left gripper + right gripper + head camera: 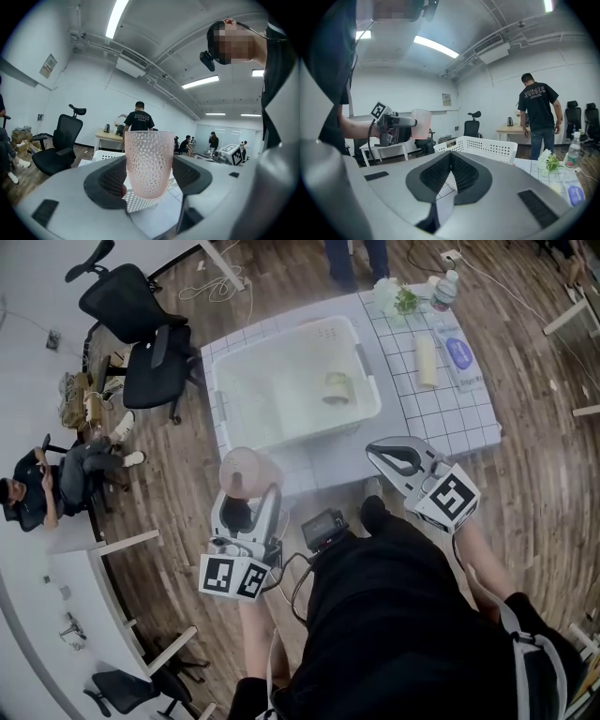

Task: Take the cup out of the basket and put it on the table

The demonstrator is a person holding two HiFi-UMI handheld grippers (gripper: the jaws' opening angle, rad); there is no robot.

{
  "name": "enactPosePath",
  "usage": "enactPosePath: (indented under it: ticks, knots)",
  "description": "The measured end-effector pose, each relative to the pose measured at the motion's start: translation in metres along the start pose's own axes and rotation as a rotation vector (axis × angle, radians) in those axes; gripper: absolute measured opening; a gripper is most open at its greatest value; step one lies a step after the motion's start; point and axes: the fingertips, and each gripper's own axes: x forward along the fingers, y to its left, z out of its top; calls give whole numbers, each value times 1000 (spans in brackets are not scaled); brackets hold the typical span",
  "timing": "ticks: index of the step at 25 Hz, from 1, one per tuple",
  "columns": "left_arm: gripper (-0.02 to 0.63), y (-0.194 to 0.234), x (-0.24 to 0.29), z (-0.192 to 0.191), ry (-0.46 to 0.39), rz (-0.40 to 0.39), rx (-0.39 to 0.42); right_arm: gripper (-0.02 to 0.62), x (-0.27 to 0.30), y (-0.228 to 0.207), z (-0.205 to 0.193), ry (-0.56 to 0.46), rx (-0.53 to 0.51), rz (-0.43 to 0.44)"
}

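- The cup point(148, 161) is held upright, mouth up, by the left gripper point(149, 178). The jaws are clamped across the lower half of its wall.
- Cup position: out of the basket point(217, 390), raised in the air at the near left corner of the worktop point(450, 418). It is not yet set down.
- The right gripper point(451, 171) is closed with nothing between its jaws and is held apart at the near right edge of the worktop.
- Handling, judged: the cup is translucent pink with a dimpled wall and is taken to be thin plastic. It is expected to be light and fairly stiff, but liable to flex if squeezed hard.
- The dimples should resist slipping. Breakage is thought unlikely.
- Best hold, judged: across the body below the middle, as at present, where the narrower base is stiffer than the rim.
- Count: one cup, one basket, two grippers.
- One small greenish object point(337, 388) is noted inside the basket. Its identity cannot be told.
- Elsewhere on the worktop: one bottle point(447, 289), one flower bunch point(398, 298), one cream cylinder point(427, 362), one blue-labelled pack point(459, 352).
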Motion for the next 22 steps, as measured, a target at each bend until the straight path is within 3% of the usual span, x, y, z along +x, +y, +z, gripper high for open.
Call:
enactPosePath:
  ticks: [15, 22]
  knots:
    - [307, 55, -56, -60, 13, 44, 45, 15, -2, 97, -6, -12, 10, -112]
    - [307, 58, -56, -110, 61, -30, 122, 15, -6, 134, -18, -3, 56, -180]
